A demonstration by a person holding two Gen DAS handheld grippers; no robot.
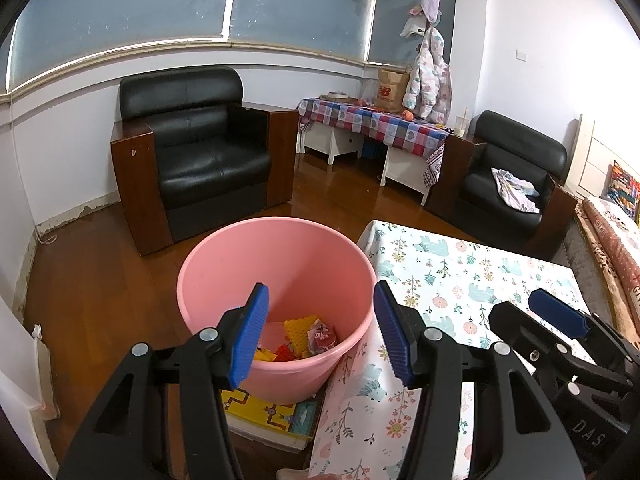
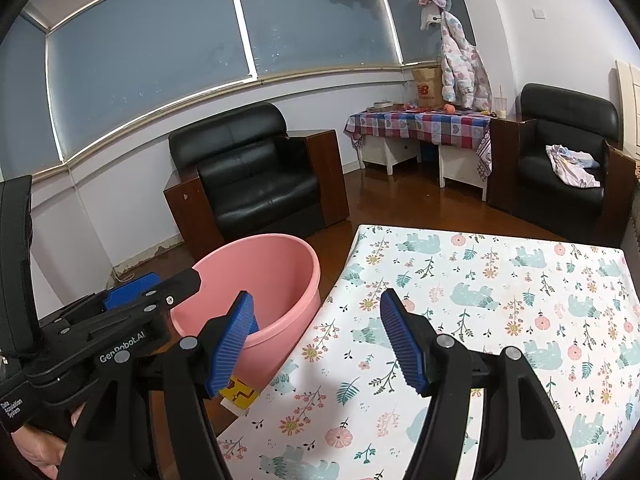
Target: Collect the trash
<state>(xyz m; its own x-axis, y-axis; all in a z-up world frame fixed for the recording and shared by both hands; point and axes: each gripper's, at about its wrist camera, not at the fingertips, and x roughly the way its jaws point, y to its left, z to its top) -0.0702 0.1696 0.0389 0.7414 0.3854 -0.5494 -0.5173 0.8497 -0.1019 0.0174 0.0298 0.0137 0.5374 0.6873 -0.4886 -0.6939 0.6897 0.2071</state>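
**A:** Your left tongs (image 1: 320, 334) hang over the round pink plastic bin (image 1: 224, 264), pads spread wide with nothing between them. Your right tongs (image 2: 316, 340) are just as wide apart and empty, over the counter with the floral bear-print cloth (image 2: 500, 300) beside the bin.

**B:** Where's the trash?

**A:** At the bottom of the bin: a yellow dimpled foam piece (image 1: 302, 330), a red printed wrapper (image 1: 322, 338) and red and yellow scraps beside it. I'd judge all of it light and soft. The foam should crush easily, so pinch its edge; the wrapper looks slick, so take it at a crumpled fold.

**B:** Do both views agree?

**A:** Only the left view looks into the bin. The right view shows the bin's far inner wall, not its floor, but it gives you most of the counter, with no loose trash on the cloth
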